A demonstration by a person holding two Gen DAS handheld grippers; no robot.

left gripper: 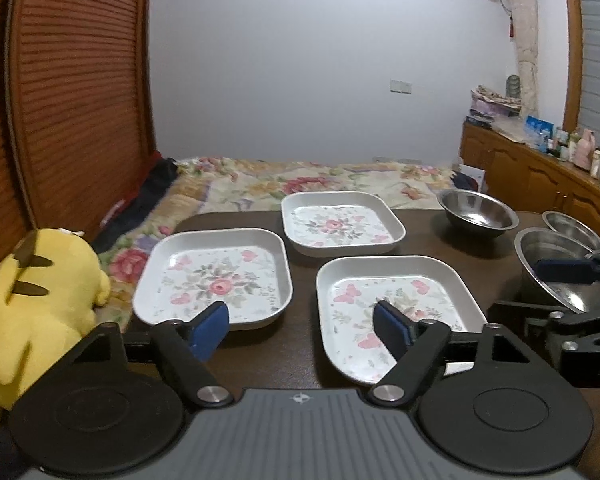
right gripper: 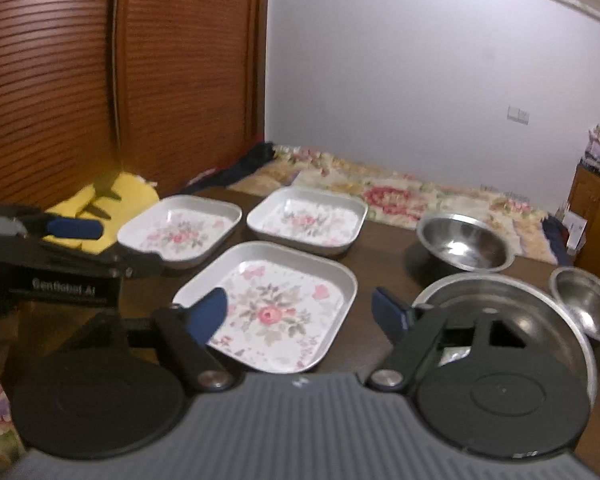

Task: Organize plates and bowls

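while both hand-held grippers (left gripper: 300,326) (right gripper: 300,314) gape empty, glossy floral square plates (left gripper: 214,278); round steel bowls (left gripper: 478,214)

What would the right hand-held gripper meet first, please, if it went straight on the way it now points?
Probably the bare table between the near plate and the big bowl. The right hand-held gripper points down there, open and empty; depth is unclear.
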